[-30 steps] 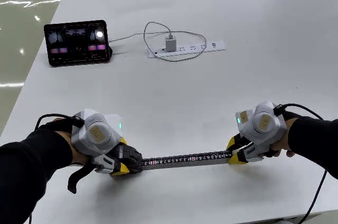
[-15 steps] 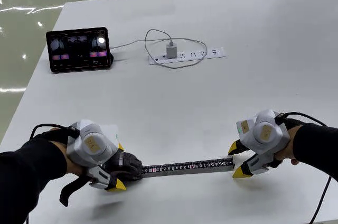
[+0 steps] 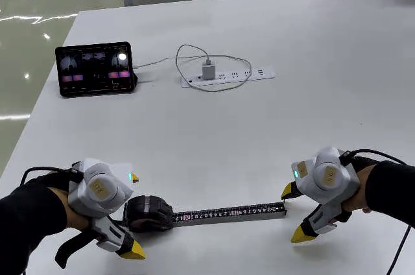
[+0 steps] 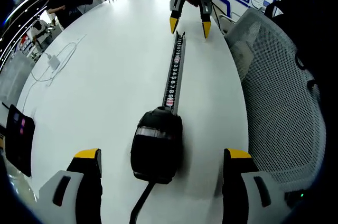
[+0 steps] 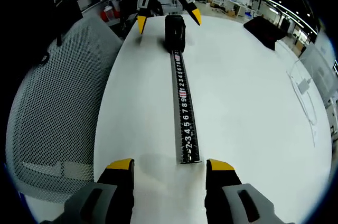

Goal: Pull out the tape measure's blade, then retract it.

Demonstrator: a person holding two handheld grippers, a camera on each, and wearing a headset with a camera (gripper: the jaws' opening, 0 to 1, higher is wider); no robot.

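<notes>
Your left gripper [image 3: 134,215] and right gripper [image 3: 294,213] stand spread, flanking the tape measure [image 3: 148,213] and its blade [image 3: 230,213] tip without contact, likely freeing the blade to retract

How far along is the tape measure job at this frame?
Done: the blade lies pulled out along the table from the tape measure case. In hand: nothing; the left gripper is open around the case, and the right gripper is open just off the blade's tip. Left: retracting the blade.
</notes>
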